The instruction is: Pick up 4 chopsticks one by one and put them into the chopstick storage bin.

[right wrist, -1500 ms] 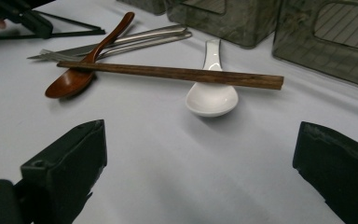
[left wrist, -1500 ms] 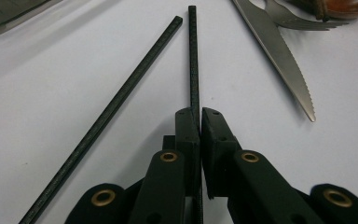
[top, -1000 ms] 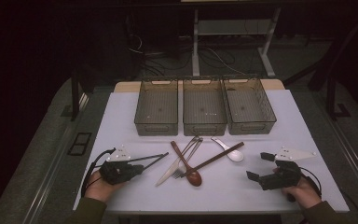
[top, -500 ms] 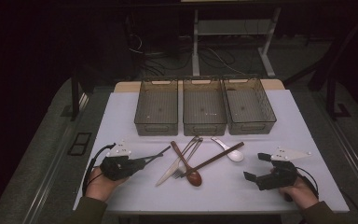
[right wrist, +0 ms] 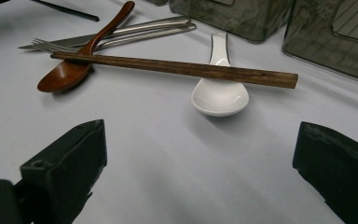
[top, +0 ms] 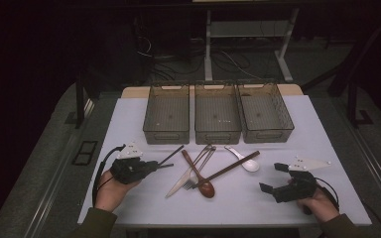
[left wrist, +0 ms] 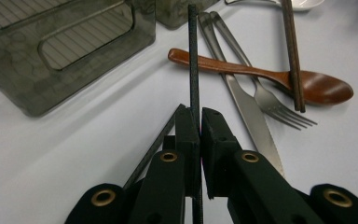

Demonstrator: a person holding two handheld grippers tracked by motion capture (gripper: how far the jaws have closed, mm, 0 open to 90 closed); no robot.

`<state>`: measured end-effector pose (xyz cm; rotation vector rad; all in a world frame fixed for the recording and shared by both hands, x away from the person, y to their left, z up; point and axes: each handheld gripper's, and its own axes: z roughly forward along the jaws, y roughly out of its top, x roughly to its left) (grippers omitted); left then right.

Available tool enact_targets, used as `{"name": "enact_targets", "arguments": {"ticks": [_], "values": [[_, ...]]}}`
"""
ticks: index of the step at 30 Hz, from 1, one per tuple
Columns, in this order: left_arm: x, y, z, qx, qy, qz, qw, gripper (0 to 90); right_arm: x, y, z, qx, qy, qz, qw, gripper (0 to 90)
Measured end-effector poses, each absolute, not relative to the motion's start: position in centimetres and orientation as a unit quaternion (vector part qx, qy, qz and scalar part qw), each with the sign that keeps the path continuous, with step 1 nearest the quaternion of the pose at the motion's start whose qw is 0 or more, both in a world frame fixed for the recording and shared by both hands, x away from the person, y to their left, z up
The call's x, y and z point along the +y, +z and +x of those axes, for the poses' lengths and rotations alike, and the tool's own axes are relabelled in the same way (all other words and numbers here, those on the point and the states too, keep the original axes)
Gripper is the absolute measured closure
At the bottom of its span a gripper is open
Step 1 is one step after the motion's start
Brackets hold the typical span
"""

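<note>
Cutlery (top: 193, 171) beside black chopstick (left wrist: 194, 56) clenched in left hand-held gripper (left wrist: 195, 122); right hand-held gripper (right wrist: 198, 172) released.

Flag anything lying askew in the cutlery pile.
The brown chopstick lies crosswise, one end propped on the white spoon, the other over the wooden spoon. Knife and fork overlap beneath.

Left tongs (top: 159, 164): black body, grey three-cornered plate on top, black cable looping behind; jaws black, blocky, small screws, brass-ringed holes at base. Right tongs (top: 273, 177): same black build, pale three-cornered plate, cable trailing at wrist. Person: dark olive sleeves (top: 95, 224) on both forearms.
</note>
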<state>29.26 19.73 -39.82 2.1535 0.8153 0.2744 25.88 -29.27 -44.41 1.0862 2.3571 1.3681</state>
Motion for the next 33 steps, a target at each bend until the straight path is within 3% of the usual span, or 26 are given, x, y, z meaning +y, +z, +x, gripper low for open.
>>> {"name": "enact_targets", "arguments": {"ticks": [16,33], "values": [[18.4,-38.4,31.1,0.328,0.126,0.843,0.407,84.5,-29.5,-44.4,26.0,0.797,0.465,0.371,0.101,2.6],[17.1,-36.4,35.6,0.351,0.13,0.823,0.426,84.5,-29.7,-44.3,25.9,0.793,0.47,0.374,0.099,2.5]]}}
